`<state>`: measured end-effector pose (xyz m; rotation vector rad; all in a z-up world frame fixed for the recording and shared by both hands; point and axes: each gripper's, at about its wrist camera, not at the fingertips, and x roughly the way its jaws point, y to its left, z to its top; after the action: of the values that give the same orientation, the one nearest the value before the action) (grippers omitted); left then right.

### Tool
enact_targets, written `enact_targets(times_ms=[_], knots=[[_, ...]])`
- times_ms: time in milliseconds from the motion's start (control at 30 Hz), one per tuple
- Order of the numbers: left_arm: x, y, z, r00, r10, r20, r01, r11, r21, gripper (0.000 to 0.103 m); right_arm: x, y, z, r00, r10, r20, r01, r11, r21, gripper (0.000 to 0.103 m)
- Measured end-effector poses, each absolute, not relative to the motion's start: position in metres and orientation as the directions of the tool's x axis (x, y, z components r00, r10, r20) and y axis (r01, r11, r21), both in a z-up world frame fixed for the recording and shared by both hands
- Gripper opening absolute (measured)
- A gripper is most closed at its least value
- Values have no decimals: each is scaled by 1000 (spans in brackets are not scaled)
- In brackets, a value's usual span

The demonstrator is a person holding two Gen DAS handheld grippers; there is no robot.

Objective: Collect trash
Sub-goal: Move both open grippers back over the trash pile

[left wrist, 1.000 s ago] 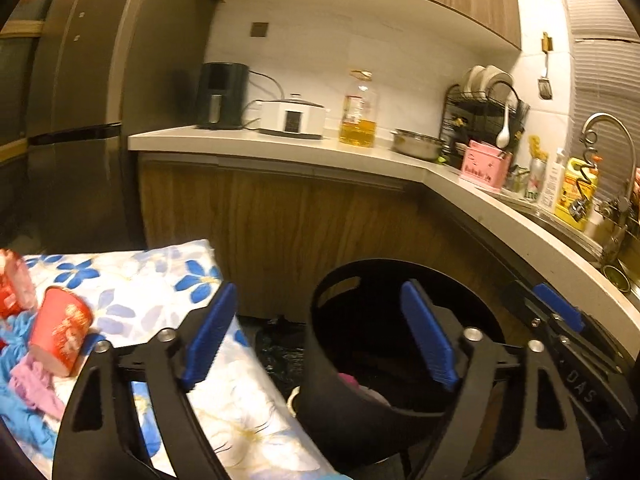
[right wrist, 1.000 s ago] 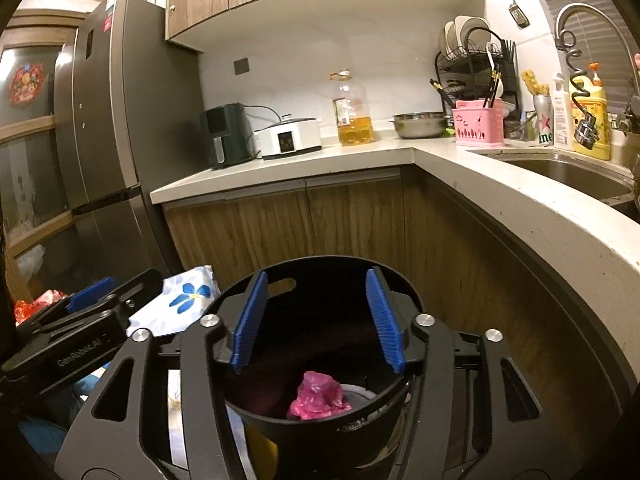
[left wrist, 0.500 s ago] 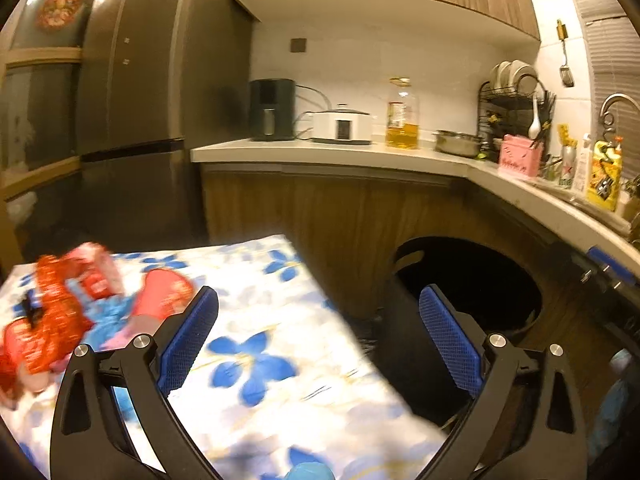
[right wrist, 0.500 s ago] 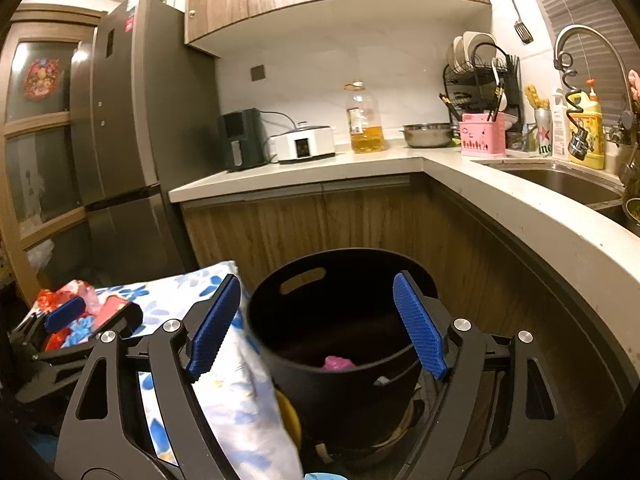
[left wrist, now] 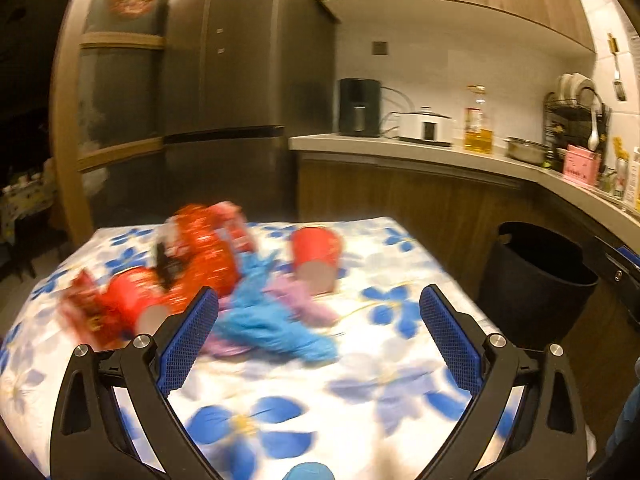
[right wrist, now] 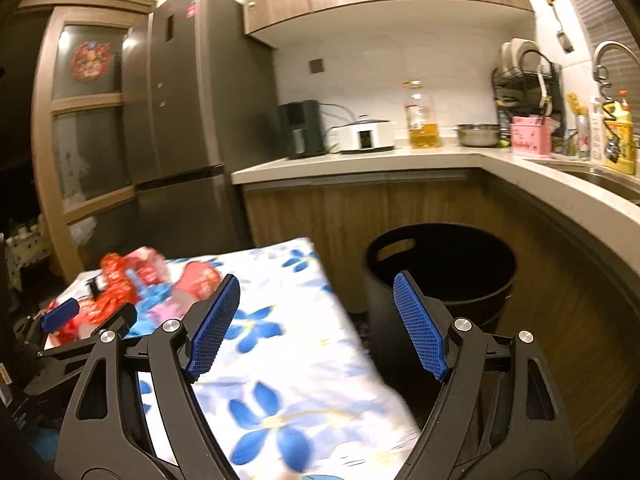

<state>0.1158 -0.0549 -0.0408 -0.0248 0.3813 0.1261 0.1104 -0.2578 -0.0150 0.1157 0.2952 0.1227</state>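
Note:
A pile of trash lies on the flowered tablecloth (left wrist: 280, 392): a red paper cup (left wrist: 316, 258) on its side, crumpled red wrappers (left wrist: 200, 256), another red cup (left wrist: 132, 300), blue crumpled plastic (left wrist: 268, 320) and a pink scrap (left wrist: 304, 304). My left gripper (left wrist: 316, 336) is open and empty, above the cloth just short of the pile. The black bin (right wrist: 440, 268) stands on the floor right of the table; it also shows in the left wrist view (left wrist: 536, 280). My right gripper (right wrist: 316, 320) is open and empty, over the table's right edge. The pile shows at left in the right wrist view (right wrist: 132, 284).
A kitchen counter (right wrist: 400, 160) wraps the back and right, with a dark appliance, a cooker, an oil bottle, a bowl and a dish rack. A tall grey fridge (left wrist: 236, 80) stands behind the table. Wooden cabinet fronts (right wrist: 340, 216) lie behind the bin.
Both grippers have swung left, away from over the bin toward the table. The trash pile has come into the middle of the left view. The right jaws have opened wider.

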Motion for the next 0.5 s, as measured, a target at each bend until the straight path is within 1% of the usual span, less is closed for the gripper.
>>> enact_targets(times_ms=[133,500], knots=[[103,-25,-43,912,160,-377,-179,984,-17,96,107,-227,-23,942,179,-284,-148,981,128,78],[80,25,-48,899,237,-367,-263,965,-21,96,119,-156,-47,896,284,-341,-253,958,132,78]])
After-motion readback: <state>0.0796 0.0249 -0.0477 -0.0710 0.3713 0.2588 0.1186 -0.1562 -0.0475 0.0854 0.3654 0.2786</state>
